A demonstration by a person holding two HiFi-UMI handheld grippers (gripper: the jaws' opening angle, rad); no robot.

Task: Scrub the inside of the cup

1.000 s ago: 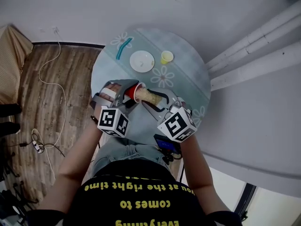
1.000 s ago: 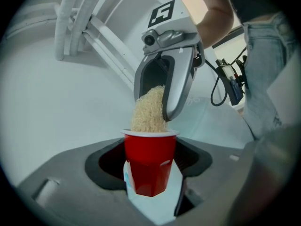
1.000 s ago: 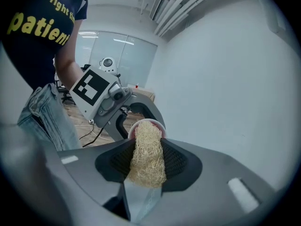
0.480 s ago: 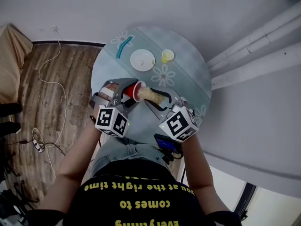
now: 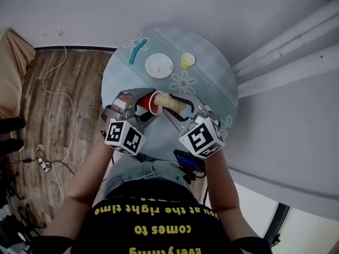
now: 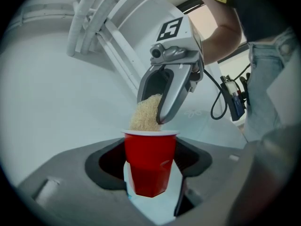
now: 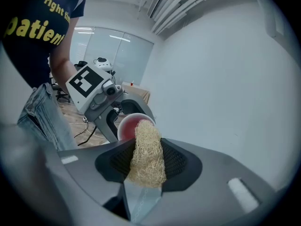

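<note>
Just above the round table's (image 5: 212, 73) near edge, both forearms reach forward, the grippers angled down toward each other. The left gripper (image 5: 139, 106) has its jaws clamped on a red plastic cup (image 5: 145, 105) tipped sideways. The right gripper (image 5: 178, 110) has its jaws squeezing a tan loofah scrubber (image 5: 172, 103), whose tip sits in the cup's mouth. Farther off on the table lie a white plate (image 5: 159, 66), a small yellow cup (image 5: 187, 61) and a teal stick (image 5: 138, 53).

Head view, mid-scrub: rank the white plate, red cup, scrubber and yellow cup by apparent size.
1. white plate, largest.
2. red cup and scrubber look about alike; both are nearer the camera and partly covered, so I leave them unranked.
3. yellow cup, smallest.
</note>
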